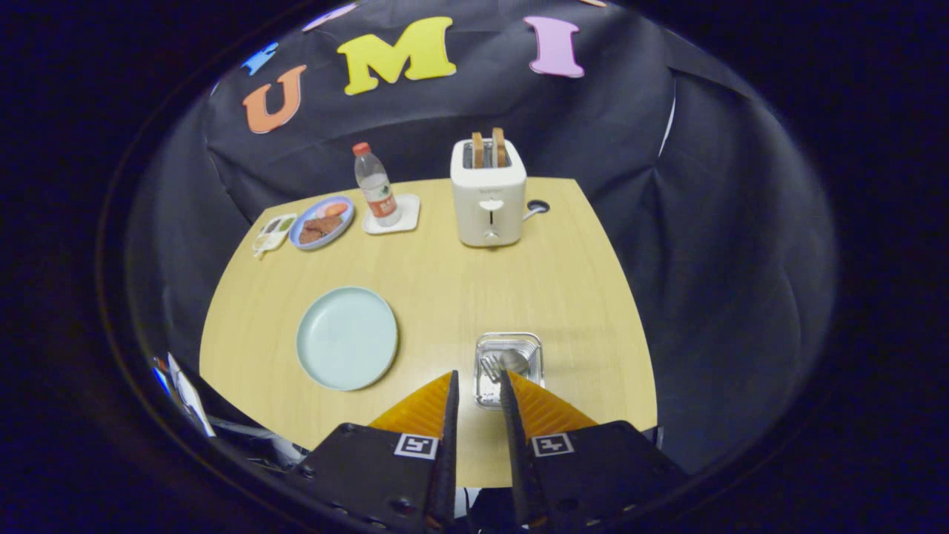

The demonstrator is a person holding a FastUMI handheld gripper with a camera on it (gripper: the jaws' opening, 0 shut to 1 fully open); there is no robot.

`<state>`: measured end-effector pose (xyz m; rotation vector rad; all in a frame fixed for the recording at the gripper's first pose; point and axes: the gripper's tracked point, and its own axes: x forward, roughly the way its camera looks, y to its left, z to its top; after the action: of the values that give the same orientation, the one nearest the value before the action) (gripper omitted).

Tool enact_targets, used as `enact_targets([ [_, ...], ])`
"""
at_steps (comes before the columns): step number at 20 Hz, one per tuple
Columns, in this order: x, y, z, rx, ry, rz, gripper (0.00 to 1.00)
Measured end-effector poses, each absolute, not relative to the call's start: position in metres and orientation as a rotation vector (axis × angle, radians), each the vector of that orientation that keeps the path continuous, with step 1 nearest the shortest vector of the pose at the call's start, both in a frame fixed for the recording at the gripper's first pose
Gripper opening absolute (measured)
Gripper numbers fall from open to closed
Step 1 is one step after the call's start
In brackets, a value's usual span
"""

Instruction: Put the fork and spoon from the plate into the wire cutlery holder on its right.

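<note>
The pale blue plate (347, 338) lies bare on the wooden table (445, 274), left of and just beyond my fingers. To its right stands the wire cutlery holder (508, 367), right ahead of my fingertips. A fork (490, 364) and a spoon (514, 360) stand inside it, heads up. My gripper (479, 377) hovers above the table's near side, fingers a narrow gap apart with nothing between them. The holder's near rim shows through that gap.
A white toaster (488, 194) with two bread slices stands at the far middle. A water bottle (376, 185) on a white coaster, a blue plate of food (322, 222) and a small sauce dish (273, 231) sit at the far left.
</note>
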<state>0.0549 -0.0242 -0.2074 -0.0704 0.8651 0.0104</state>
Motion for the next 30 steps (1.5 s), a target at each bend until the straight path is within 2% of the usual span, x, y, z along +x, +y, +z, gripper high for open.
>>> enact_targets([
  [3,0.046,0.016,-0.182,-0.065,0.752,0.052,0.34],
  [9,0.027,0.086,-0.101,-0.021,0.559,0.099,0.67],
  [12,0.019,0.111,-0.063,-0.048,0.443,0.111,0.93],
  [23,-0.021,0.156,0.035,-0.079,0.067,0.068,0.95],
  [30,-0.033,0.166,0.025,-0.094,0.07,0.034,0.95],
])
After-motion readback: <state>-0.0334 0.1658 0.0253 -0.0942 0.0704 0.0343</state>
